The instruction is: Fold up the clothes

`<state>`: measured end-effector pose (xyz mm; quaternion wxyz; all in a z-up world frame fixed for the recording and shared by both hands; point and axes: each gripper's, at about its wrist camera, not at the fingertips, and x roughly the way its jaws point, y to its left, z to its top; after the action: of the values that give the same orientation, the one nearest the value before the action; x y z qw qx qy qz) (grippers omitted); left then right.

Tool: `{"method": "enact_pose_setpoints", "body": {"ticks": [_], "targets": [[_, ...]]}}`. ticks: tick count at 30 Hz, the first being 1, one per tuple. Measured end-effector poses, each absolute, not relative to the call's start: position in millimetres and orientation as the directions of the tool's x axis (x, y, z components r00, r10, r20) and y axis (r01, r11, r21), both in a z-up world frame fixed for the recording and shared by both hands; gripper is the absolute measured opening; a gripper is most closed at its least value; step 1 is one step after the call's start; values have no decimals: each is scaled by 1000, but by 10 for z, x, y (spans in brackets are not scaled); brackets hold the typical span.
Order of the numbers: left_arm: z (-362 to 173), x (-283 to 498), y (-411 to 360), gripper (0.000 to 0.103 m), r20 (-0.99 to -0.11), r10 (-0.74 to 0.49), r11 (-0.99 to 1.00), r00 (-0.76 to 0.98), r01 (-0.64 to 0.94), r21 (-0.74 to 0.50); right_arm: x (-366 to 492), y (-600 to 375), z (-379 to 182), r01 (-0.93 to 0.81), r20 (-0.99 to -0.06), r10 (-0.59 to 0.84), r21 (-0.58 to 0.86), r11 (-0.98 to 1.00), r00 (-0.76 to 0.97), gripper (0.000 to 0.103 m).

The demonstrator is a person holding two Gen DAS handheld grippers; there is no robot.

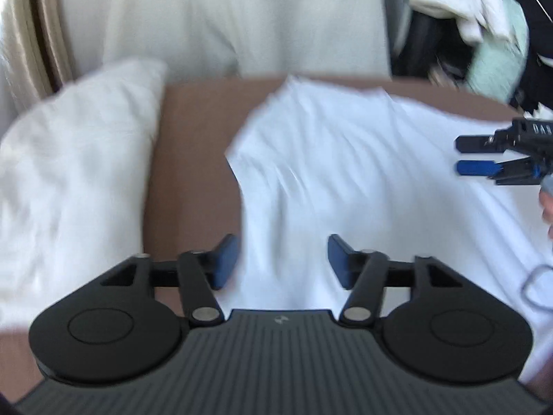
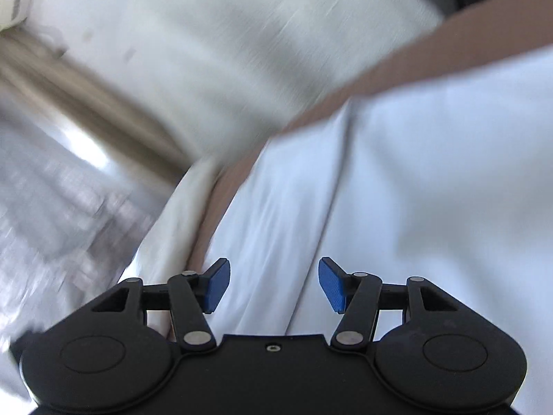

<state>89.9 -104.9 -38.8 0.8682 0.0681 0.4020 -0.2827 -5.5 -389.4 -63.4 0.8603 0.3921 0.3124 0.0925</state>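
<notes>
A white garment [image 1: 345,173] lies spread and wrinkled on a brown surface [image 1: 193,145]. My left gripper [image 1: 283,261] is open and empty, hovering over the garment's near left edge. My right gripper [image 1: 466,157] shows at the right of the left wrist view, over the garment, its blue fingers apart. In the right wrist view the right gripper [image 2: 273,285] is open and empty above the same white garment [image 2: 414,190], close to a long fold crease. Both views are blurred by motion.
A white pillow [image 1: 76,173] lies left of the garment on the brown surface. White bedding [image 1: 224,17] rises behind. A pile of mixed clothes [image 1: 484,27] sits at the far right. A beige curtain [image 2: 86,103] hangs at the left in the right wrist view.
</notes>
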Motion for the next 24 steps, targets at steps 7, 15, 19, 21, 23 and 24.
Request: {"method": "enact_pose_setpoints", "body": {"ticks": [7,15,19,21,23,24], "targets": [[-762,640,-1145,56,-821,-464,800,332,556,-228,-563,-3032,-769,10,-524,545,727,687,654,62],[-977,374,-929,52,-878,-399,849,264,468,-245,-609,-2506,-860,-142,-661,406,416,898,631,5],[-842,136,-740,54,-871,-349,884,345,429,-184,-728,-2317,-660,-220,-690,298,202,954,660,10],[-751,65,-619,66,-864,-357,897,355,389,-211,-813,-2437,-531,-174,-681,304,254,951,666,15],[-706,10,-474,82,-863,-382,910,332,299,-288,-924,-2574,-451,-167,-660,383,368,915,646,49],[-708,-35,-429,83,-856,-402,908,325,266,-325,-1047,-2655,-426,-184,-632,435,423,887,641,52]]}}
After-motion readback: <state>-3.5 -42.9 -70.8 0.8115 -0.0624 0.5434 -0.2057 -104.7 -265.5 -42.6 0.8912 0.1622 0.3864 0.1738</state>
